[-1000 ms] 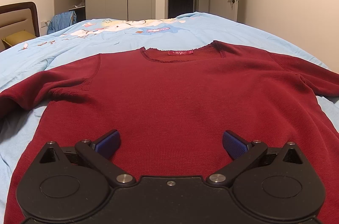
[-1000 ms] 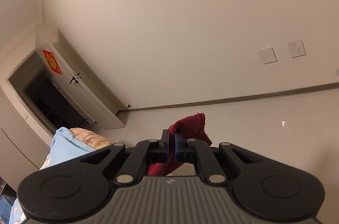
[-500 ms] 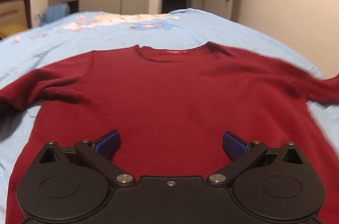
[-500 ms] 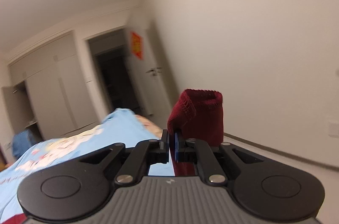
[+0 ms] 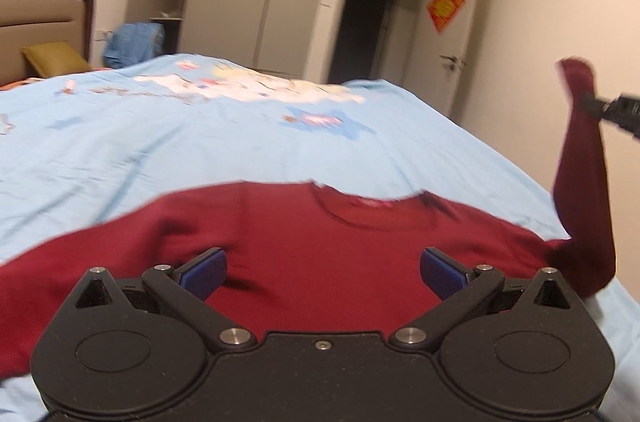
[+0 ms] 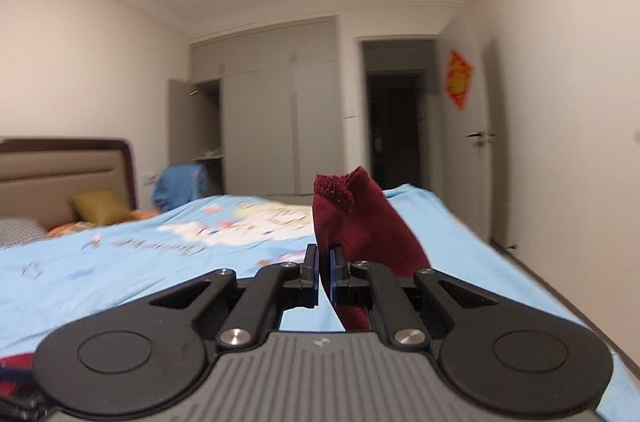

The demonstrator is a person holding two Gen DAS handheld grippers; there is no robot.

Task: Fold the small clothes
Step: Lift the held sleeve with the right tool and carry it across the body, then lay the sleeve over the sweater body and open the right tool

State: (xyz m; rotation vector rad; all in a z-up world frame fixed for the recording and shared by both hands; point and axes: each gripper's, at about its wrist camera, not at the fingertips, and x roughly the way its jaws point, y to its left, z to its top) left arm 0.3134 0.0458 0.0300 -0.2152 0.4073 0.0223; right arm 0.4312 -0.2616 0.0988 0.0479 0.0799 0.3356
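The sweater (image 5: 320, 262) is spread flat on the bed (image 5: 200, 142), filling the lower centre of the left wrist view, collar toward the top. Its sleeve (image 5: 580, 182) is lifted at the right edge of that frame, the cuff pinched between the pressed-together jaws of the right gripper (image 6: 325, 272). The left gripper (image 5: 322, 272) is held over the body with jaws spread and empty, so the sleeve is probably to be carried leftward across the chest.

Light-blue bedspread (image 5: 200, 142), mustard pillow (image 6: 102, 208), grey wardrobe (image 6: 276, 110), red door decoration (image 5: 446, 4).
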